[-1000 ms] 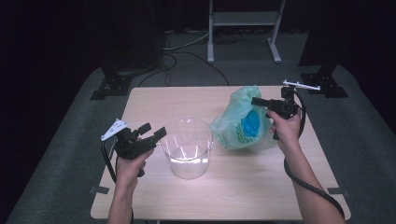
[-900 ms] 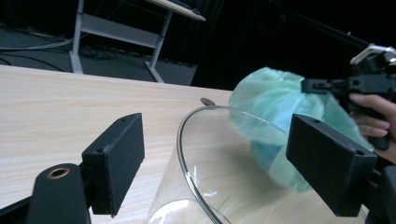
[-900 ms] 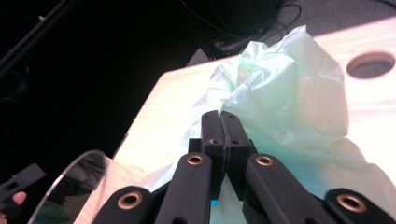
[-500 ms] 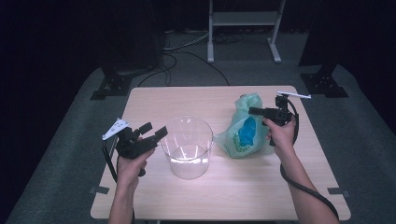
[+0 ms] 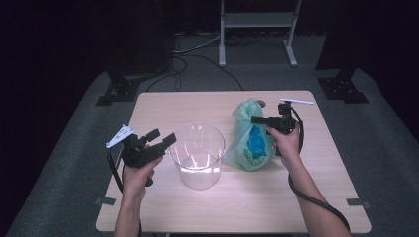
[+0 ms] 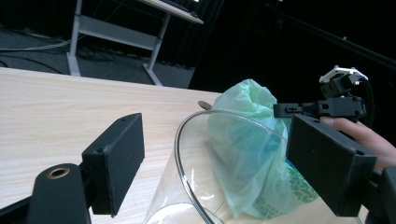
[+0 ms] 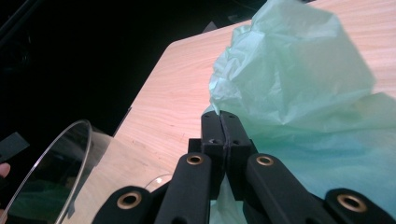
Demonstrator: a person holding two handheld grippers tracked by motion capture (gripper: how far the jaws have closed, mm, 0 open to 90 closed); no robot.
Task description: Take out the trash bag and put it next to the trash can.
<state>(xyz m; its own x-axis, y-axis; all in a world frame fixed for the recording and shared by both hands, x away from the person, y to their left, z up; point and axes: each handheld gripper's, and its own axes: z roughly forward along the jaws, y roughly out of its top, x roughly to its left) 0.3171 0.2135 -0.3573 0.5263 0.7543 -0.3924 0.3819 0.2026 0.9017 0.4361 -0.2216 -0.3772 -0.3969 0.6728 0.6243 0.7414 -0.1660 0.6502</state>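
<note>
A clear round container (image 5: 197, 155) stands upright in the middle of the wooden table (image 5: 163, 106). Just to its right sits a green plastic bag (image 5: 249, 140) with something blue inside. My right gripper (image 5: 254, 119) points left at the bag's upper part. Its jaws are shut, and in the right gripper view (image 7: 219, 116) the green film (image 7: 289, 79) meets their tip. My left gripper (image 5: 163, 137) hovers open at the container's left side. In the left gripper view (image 6: 219, 158) the container's rim (image 6: 187, 126) curves ahead between the spread jaws, untouched.
A small dark disc (image 5: 260, 103) lies on the table behind the bag. Beyond the far edge stand a metal frame (image 5: 257, 19), black stand feet (image 5: 116, 91) and floor cables (image 5: 197, 49). The near half of the table is bare wood.
My right gripper has come down and nearer, bringing the green bag closer to the container; the bag now looks narrower and taller. The left gripper and the container have kept still.
</note>
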